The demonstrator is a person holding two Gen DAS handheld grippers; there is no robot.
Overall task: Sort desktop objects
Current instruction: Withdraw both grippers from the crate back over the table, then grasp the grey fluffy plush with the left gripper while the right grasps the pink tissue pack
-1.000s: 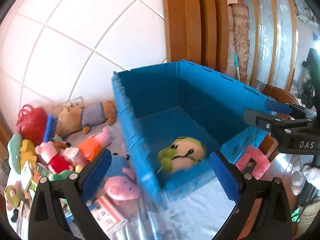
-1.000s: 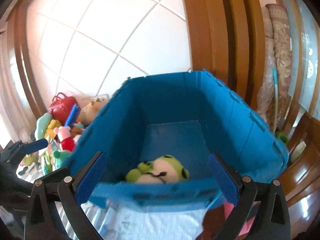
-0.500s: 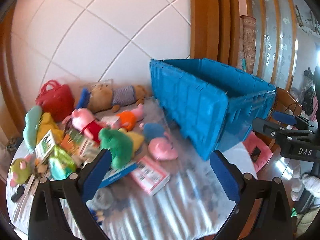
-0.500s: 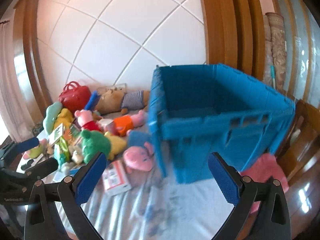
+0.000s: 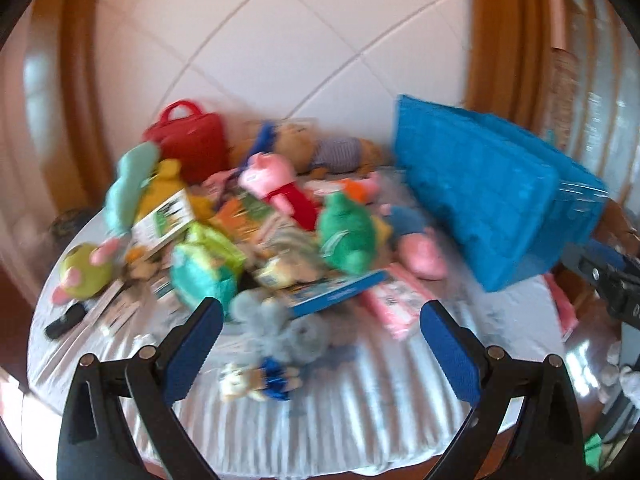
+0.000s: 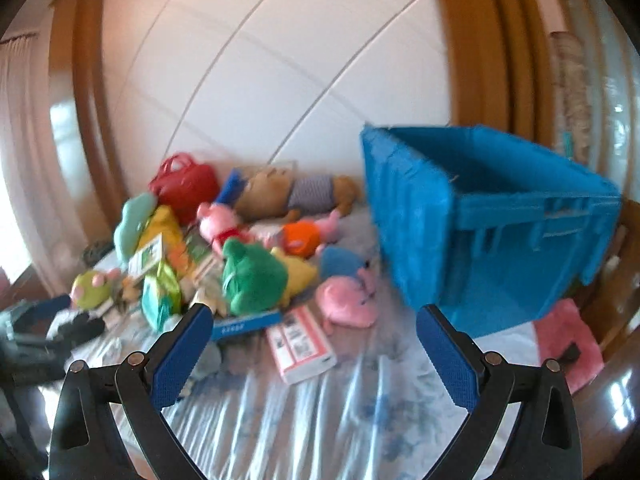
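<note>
A pile of plush toys and boxes lies on the table: a green plush [image 5: 346, 236] [image 6: 252, 276], a pink pig in red [image 5: 280, 188], a brown bear [image 6: 296, 196], a red bag [image 5: 188, 144], a pink-white box [image 6: 300, 344], a grey plush [image 5: 280, 328]. A blue crate [image 5: 492, 196] [image 6: 480, 224] stands at the right. My left gripper [image 5: 320, 344] is open and empty over the grey plush. My right gripper [image 6: 314, 344] is open and empty over the pink-white box. Both views are blurred.
The table has a pale striped cloth [image 5: 340, 416]. A white tiled wall [image 6: 280, 80] and wooden frames stand behind. A pink cushion [image 6: 568, 344] lies right of the crate. The other gripper shows at the right edge of the left wrist view [image 5: 612, 280].
Both grippers have pulled back from over the crate and swung left toward the toy pile. The frog plush in the crate is out of sight now.
</note>
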